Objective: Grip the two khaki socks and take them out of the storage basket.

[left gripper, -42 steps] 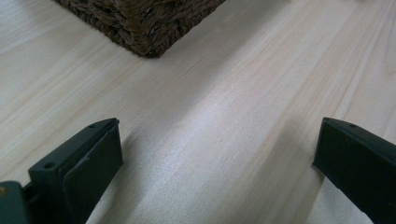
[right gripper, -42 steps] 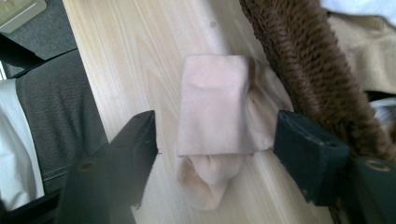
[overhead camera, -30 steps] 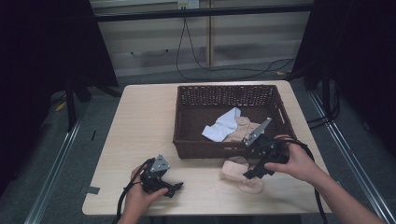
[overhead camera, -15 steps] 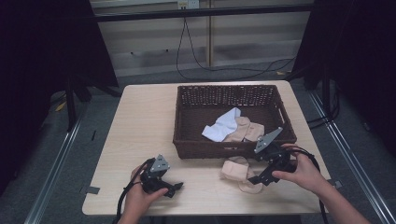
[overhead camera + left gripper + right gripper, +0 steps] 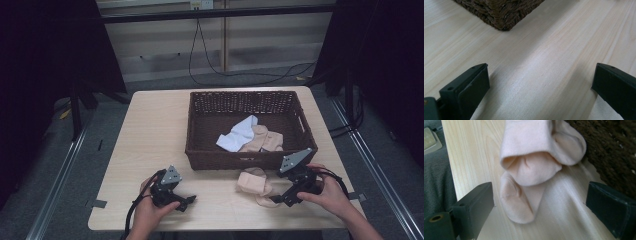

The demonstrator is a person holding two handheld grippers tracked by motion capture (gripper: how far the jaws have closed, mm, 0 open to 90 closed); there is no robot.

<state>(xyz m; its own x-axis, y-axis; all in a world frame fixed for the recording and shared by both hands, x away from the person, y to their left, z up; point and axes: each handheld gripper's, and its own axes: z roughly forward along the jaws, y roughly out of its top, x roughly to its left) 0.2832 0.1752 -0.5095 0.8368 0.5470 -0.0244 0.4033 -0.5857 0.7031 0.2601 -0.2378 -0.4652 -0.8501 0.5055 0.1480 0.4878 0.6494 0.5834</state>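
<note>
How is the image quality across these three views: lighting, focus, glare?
High view: dim, surroundings nearly black, table evenly lit, sharp. Left gripper view: soft sheen on the wood, the basket corner slightly soft. Right gripper view: the beige sock bright and a little blurred, basket wall dark.

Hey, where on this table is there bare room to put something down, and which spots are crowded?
The widest free patch is the table left of the wicker basket, from its far edge down to the left gripper. A smaller strip lies along the near edge between that gripper and the beige sock. It is crowded around the sock, where the open right gripper sits close to the basket's front wall.
</note>
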